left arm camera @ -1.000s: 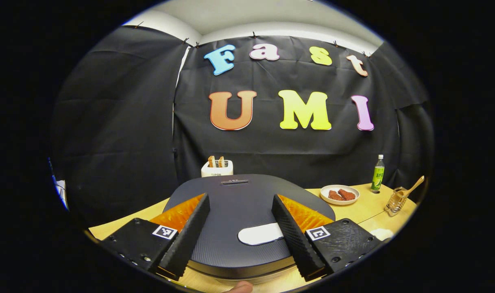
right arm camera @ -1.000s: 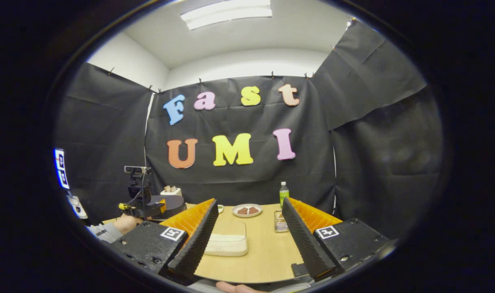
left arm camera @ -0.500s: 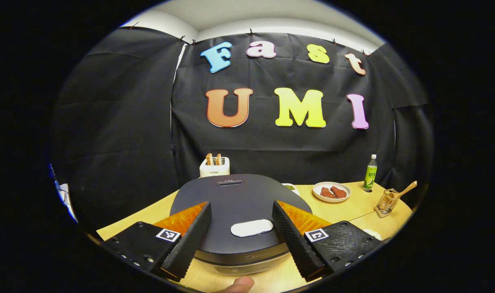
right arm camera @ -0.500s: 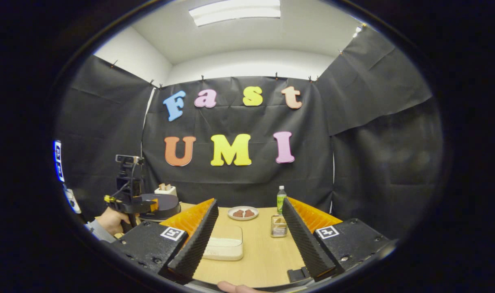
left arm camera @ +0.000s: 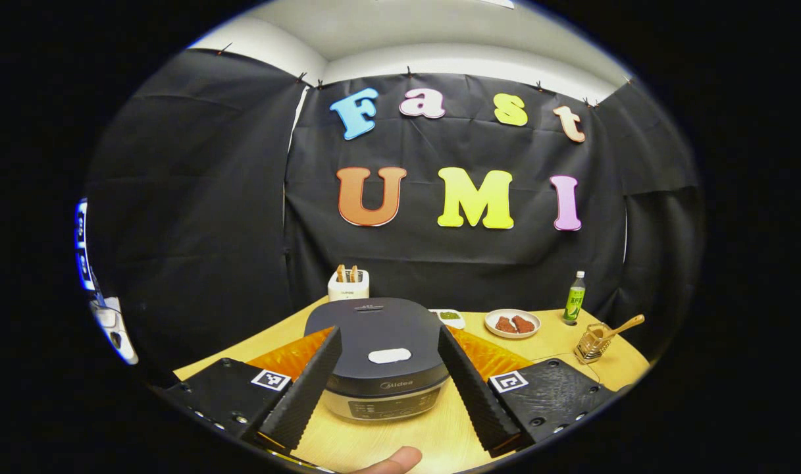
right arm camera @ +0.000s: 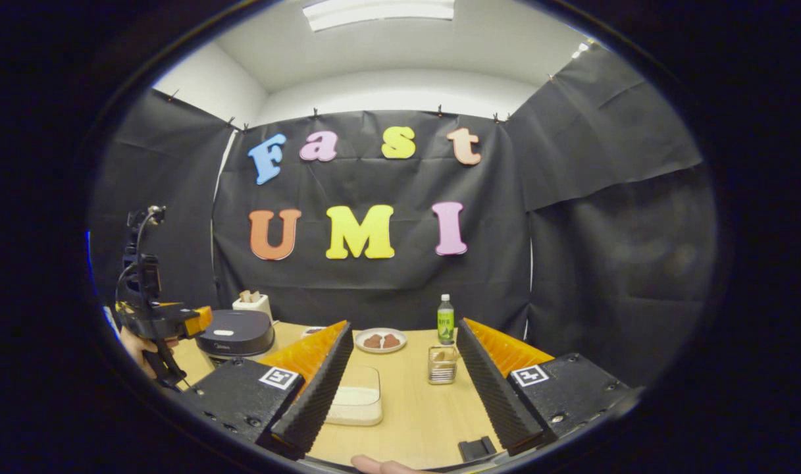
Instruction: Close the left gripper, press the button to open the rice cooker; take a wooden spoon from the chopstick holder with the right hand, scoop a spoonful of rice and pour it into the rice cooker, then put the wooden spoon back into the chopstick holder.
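Both tongs stand wide open and hold nothing. Straight ahead of the left gripper [left arm camera: 387, 388], framed between its fingers, sits the rice cooker [left arm camera: 380, 342]: a squat, rounded body with a smooth dark lid, closed, and a pale oval button [left arm camera: 389, 356] near its front edge. It looks heavy and rigid, so a firm press should not shift it. Just ahead of the right gripper [right arm camera: 403, 388] stands the wire chopstick holder [right arm camera: 442, 365]; the wooden spoon [left arm camera: 620, 326], light and stiff, is best pinched on its projecting handle.
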The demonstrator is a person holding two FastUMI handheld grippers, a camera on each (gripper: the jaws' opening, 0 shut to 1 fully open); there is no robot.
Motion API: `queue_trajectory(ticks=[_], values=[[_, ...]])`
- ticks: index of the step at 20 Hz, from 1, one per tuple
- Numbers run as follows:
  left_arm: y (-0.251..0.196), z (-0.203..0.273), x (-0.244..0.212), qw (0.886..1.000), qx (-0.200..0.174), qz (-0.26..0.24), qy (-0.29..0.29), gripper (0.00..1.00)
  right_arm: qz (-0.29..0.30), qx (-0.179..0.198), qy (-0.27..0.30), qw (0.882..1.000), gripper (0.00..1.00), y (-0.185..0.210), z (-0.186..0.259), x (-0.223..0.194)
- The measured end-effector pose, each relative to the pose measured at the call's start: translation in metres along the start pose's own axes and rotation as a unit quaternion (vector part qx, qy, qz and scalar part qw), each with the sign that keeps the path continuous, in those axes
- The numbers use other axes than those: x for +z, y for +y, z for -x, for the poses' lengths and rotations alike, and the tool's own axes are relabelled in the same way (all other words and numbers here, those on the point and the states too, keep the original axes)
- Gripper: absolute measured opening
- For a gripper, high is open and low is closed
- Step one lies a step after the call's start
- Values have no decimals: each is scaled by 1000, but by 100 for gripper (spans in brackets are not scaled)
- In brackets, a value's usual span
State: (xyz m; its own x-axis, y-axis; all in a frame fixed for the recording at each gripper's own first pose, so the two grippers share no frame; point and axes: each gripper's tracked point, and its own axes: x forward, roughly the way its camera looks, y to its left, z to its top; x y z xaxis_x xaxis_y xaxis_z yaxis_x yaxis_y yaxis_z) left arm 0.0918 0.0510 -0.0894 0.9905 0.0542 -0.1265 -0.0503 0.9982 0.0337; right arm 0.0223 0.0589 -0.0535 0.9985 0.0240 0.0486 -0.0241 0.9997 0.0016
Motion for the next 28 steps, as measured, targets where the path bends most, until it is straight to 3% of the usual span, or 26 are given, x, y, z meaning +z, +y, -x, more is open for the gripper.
queue_trajectory(ticks=[4,12,22,28], values=[[-21,43,22,999,-29,2,-33,94,-7,0,10,1000,98,-6,6,-5],[-21,107,41,998,-18,-13,-57,96,10,-7,1,1000,98,-9,18,2],[-42,138,53,995,-70,17,-69,96,21,3,-6,1000,100,6,24,8],[-36,137,46,996,-58,10,-64,96,16,6,7,1000,100,8,23,-6]])
